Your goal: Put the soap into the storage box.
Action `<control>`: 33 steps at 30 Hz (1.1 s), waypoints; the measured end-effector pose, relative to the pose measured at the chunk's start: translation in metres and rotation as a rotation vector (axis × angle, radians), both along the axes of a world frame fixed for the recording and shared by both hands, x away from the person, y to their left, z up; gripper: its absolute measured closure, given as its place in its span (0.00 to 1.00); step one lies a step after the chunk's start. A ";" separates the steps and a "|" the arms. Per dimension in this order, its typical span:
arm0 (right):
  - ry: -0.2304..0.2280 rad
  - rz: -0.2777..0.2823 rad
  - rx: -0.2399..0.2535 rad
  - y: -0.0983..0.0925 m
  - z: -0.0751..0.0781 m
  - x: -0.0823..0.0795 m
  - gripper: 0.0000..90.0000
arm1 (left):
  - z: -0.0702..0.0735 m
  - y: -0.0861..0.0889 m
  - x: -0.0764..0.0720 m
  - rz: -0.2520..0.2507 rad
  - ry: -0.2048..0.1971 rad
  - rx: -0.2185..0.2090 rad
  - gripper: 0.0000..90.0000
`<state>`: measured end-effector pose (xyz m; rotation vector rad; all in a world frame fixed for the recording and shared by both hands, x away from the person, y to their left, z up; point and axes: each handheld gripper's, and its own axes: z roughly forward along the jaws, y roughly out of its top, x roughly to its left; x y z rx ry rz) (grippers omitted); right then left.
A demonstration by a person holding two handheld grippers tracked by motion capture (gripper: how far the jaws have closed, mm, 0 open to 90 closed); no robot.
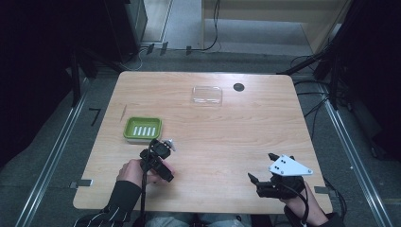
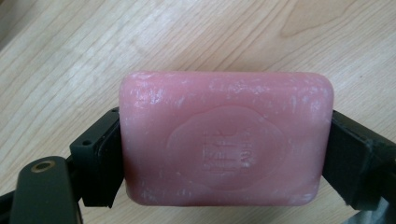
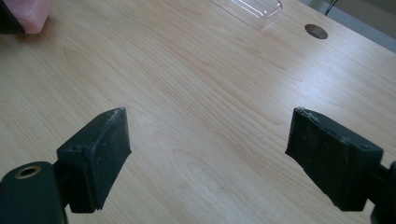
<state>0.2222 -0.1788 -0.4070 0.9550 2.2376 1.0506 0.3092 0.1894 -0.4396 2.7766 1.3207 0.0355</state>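
jaws of my left gripper [image 2: 224, 154] are clamped on the pink soap bar [image 2: 226, 137], just above the table [image 2: 187, 32] near the green dish [image 1: 142, 129]; my right gripper [image 3: 208, 158] stands wide apart.

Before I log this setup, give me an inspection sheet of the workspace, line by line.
Surface: wooden table, bare over most of its top, round hole near the far edge.
Job's things: pink soap bar held in the left gripper; green soap dish just beyond it.
Clutter: clear plastic lid at the far side.
Grippers: left shut on the soap; right gripper open, nothing between its jaws.
Cables: one trails from each gripper; more lie on the floor.
Surroundings: grey floor, dark stands, metal rails at both sides.
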 end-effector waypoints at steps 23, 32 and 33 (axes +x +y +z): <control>0.001 -0.002 -0.003 0.001 0.000 0.000 0.15 | 0.009 0.034 0.002 0.082 0.003 -0.008 0.15; 0.002 -0.002 -0.002 0.001 0.000 0.000 0.15 | 0.012 0.040 0.002 0.098 -0.002 -0.015 0.15; 0.001 -0.002 -0.002 0.001 0.000 0.000 0.15 | 0.012 0.041 0.003 0.105 0.005 -0.011 0.15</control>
